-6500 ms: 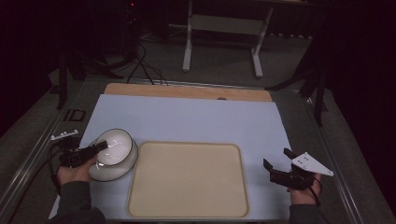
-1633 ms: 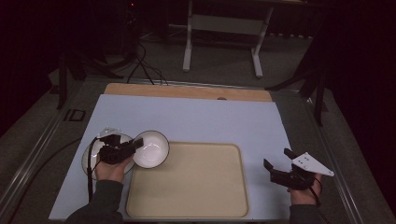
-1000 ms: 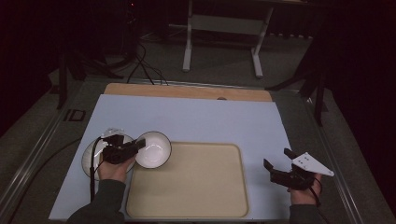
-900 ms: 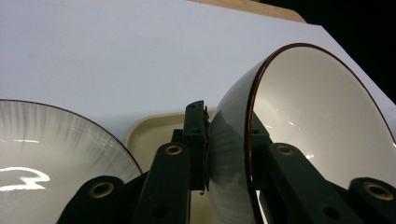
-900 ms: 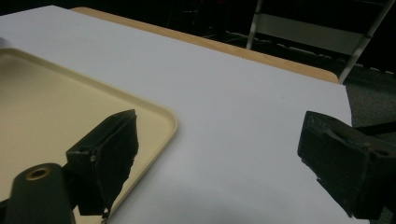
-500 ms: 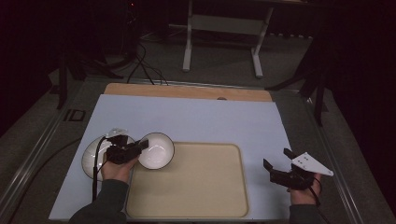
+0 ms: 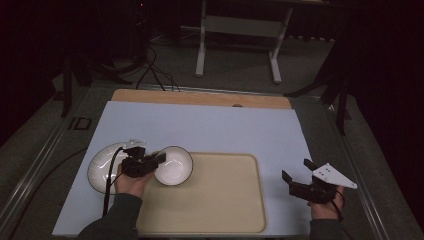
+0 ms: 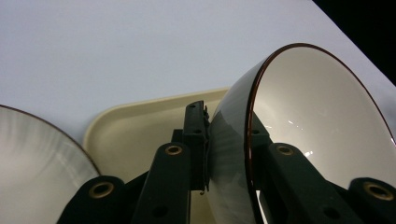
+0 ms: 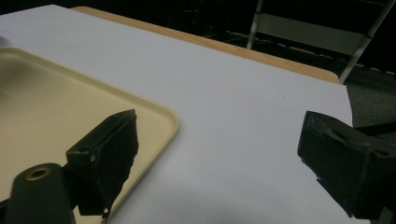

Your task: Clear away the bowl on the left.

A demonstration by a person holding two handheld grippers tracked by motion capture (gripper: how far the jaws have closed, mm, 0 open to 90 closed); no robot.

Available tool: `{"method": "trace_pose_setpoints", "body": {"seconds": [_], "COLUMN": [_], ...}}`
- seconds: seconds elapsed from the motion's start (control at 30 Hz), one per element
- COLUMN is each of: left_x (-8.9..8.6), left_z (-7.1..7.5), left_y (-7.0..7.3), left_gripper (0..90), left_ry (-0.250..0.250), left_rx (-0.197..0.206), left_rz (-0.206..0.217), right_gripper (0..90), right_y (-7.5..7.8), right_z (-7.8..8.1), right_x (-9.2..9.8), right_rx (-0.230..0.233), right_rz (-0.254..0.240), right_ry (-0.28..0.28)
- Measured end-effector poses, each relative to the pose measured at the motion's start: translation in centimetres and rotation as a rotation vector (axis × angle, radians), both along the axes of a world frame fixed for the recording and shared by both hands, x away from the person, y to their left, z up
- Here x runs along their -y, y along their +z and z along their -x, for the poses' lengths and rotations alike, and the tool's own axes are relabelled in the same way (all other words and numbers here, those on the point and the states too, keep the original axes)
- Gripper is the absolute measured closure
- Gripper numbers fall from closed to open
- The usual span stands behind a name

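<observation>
Left gripper view: white bowl (image 8: 322,126), dark-brown rim, pinched by left gripper (image 8: 229,140)

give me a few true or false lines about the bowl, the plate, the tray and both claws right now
1. The left claw is shut on the bowl, one jaw inside its rim and one outside. True.
2. The right claw grips the tray. False: its jaws stand wide apart with nothing between them, over the table cover to the right of the tray.
3. The plate lies on the tray. False: it sits on the light blue table cover, left of the tray.
4. The bowl is white inside with a dark rim. True.
5. The bowl is at the tray's right edge. False: it is at the tray's upper left corner.
</observation>
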State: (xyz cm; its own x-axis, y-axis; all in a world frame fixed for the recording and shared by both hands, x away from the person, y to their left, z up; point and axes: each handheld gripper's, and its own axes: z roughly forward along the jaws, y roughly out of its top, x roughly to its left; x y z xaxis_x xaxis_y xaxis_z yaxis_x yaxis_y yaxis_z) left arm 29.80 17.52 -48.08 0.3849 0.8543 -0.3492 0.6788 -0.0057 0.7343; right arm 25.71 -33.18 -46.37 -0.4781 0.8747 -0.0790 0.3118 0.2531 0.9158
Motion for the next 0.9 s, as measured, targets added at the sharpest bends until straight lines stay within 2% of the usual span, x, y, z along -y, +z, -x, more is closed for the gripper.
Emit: {"method": "trace_pose_setpoints", "body": {"seconds": [0.9], "left_x": [3.2], "left_z": [0.2], "left_y": [-1.3], "left_gripper": [78.6], "left_ry": [-0.094], "left_rx": [-0.048], "left_rz": [-0.055], "right_gripper": [12.0], "right_y": [0.0], "right_z": [0.0], "right_x": [0.1], "right_rx": [0.003], "right_rz": [-0.001], "right_ry": [-0.002]}}
